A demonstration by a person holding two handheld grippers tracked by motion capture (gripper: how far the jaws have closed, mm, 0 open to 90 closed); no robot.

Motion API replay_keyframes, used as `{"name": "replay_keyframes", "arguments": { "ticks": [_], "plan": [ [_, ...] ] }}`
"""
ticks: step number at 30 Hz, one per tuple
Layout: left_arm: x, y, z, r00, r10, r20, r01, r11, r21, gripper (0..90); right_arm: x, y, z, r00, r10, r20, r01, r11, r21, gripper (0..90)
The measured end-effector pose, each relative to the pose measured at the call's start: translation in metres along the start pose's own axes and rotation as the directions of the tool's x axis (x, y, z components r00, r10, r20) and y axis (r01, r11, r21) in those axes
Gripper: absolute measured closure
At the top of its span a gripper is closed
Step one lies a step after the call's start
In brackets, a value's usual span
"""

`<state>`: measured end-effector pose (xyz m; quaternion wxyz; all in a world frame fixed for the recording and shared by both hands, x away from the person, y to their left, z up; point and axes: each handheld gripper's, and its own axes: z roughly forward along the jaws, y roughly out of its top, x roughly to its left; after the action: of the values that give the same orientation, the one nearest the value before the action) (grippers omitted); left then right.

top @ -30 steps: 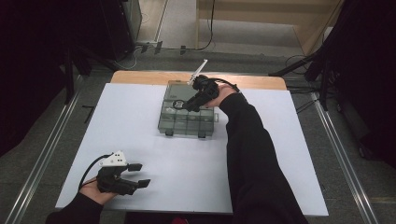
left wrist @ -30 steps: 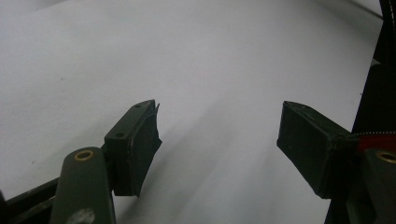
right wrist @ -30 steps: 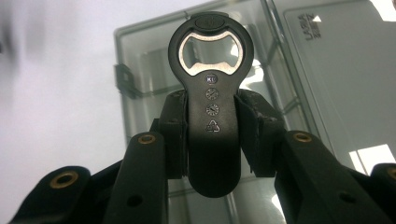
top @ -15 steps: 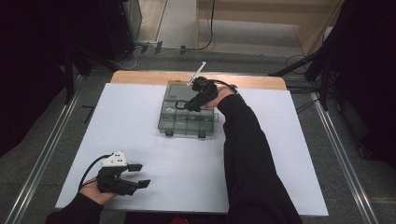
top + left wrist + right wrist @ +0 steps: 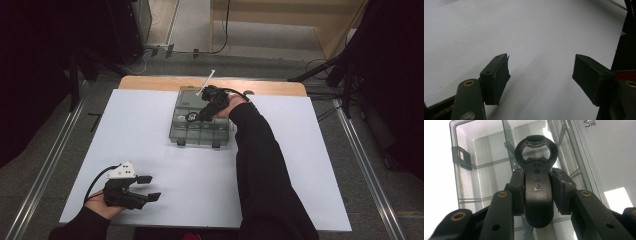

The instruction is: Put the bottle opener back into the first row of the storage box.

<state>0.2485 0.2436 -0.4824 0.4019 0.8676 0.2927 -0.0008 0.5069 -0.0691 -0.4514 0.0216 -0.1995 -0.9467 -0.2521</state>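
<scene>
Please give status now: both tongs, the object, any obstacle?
Right tongs shut on black bottle opener, above clear compartment box. Left tongs open, holding nothing, over white table. No obstacle seen.

clear organizer box (image 5: 202, 122) on white table (image 5: 300, 165)

black bottle opener (image 5: 537, 187), clear smoky organizer box (image 5: 187, 132), white table (image 5: 150, 125)

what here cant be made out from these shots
- Bottle opener, right gripper view: the sides of its handle are covered by the right tool; whether it touches the organizer box is unclear.
- Organizer box, high view: the far compartments are hidden by the hand.
- Lid lettering, right gripper view: cut off by the top edge.
</scene>
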Motion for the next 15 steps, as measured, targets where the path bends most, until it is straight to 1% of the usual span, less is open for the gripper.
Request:
{"name": "replay_keyframes", "arguments": {
  "ticks": [5, 10, 11, 12, 13, 14, 15],
  "plan": [
    [-0.0003, -0.0001, -0.0003, 1.0000, 0.000, 0.001, 0.000, 1.0000, -0.001, 28.7, -0.0010, -0.0003, 0.0013, 1.0000, -0.001, 0.009, 0.001, 1.000, 0.004, 65.7],
    [-0.0002, -0.0002, -0.0003, 1.0000, -0.001, 0.000, 0.001, 1.0000, -0.001, 28.7, -0.0021, -0.0006, 0.0038, 0.9999, 0.007, 0.015, -0.007, 1.000, 0.023, 63.8],
    [-0.0001, -0.0002, -0.0002, 1.0000, -0.001, 0.000, 0.001, 1.0000, -0.001, 28.7, -0.0024, -0.0005, 0.0034, 0.9998, 0.017, 0.013, -0.018, 1.000, 0.025, 62.0],
    [0.0000, -0.0002, -0.0001, 1.0000, -0.001, 0.000, 0.001, 1.0000, 0.001, 28.7, -0.0021, -0.0007, 0.0007, 0.9994, 0.033, 0.006, -0.033, 0.999, 0.008, 53.0],
    [0.0000, -0.0002, -0.0001, 1.0000, -0.001, 0.000, 0.001, 1.0000, 0.001, 28.7, -0.0021, -0.0007, 0.0007, 0.9994, 0.033, 0.006, -0.033, 0.999, 0.008, 53.0],
    [0.0001, -0.0002, 0.0001, 1.0000, -0.002, -0.002, 0.002, 1.0000, 0.003, 28.7, -0.0012, -0.0004, -0.0018, 0.9983, 0.057, -0.007, -0.057, 0.998, 0.001, 48.7],
    [0.0001, -0.0002, 0.0001, 1.0000, -0.003, 0.000, 0.003, 1.0000, 0.002, 28.7, -0.0004, -0.0004, -0.0031, 0.9983, 0.058, -0.008, -0.058, 0.998, -0.007, 45.5]
  ]
}}
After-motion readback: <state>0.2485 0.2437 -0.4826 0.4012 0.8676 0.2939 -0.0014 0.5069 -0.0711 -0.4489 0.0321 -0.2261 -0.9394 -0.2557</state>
